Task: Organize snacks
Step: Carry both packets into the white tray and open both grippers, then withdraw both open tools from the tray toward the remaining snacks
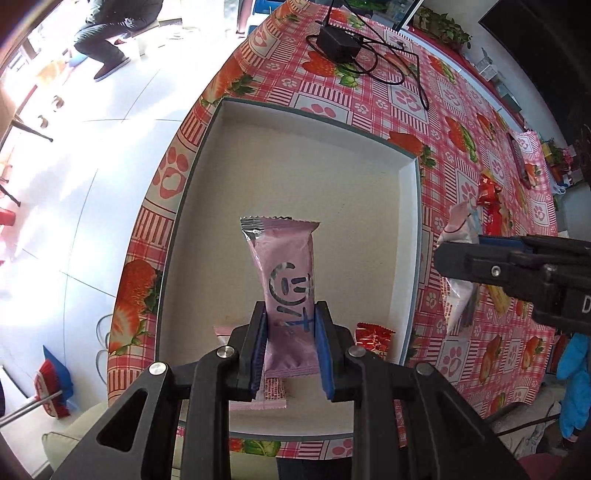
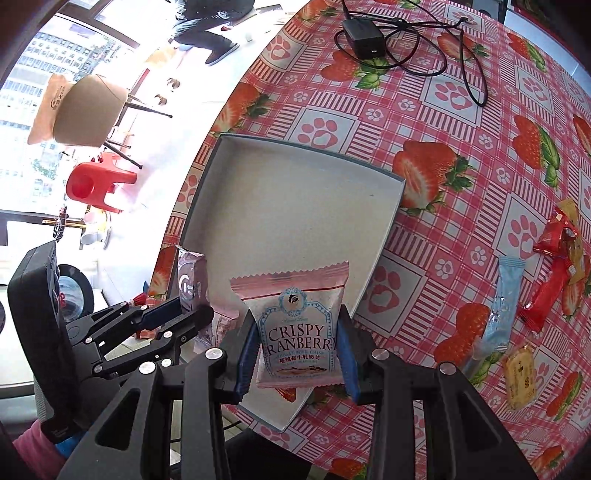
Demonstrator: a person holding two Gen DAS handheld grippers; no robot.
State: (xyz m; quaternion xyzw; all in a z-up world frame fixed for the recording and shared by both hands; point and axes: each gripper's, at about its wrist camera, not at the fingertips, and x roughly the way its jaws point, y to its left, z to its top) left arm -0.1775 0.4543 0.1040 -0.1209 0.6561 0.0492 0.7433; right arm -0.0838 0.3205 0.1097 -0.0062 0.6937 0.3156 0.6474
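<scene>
My left gripper (image 1: 290, 314) is shut on a purple snack packet (image 1: 288, 273), held upright over the grey-rimmed white box (image 1: 295, 166). On the box floor lie a pink packet (image 1: 271, 395) and a red packet (image 1: 373, 339). My right gripper (image 2: 297, 321) is shut on a pink-and-white "Crispy Cranberry" packet (image 2: 299, 332), above the box's (image 2: 295, 206) near corner. The right wrist view also shows the left gripper (image 2: 194, 304) with the purple packet (image 2: 190, 273). In the left wrist view, the right gripper (image 1: 461, 254) comes in from the right.
Loose snacks lie on the strawberry tablecloth right of the box: a light blue stick (image 2: 502, 302), red packets (image 2: 554, 240) and a yellow packet (image 2: 521, 376). A black power adapter (image 2: 360, 31) with cables sits at the far side. The table edge runs left of the box.
</scene>
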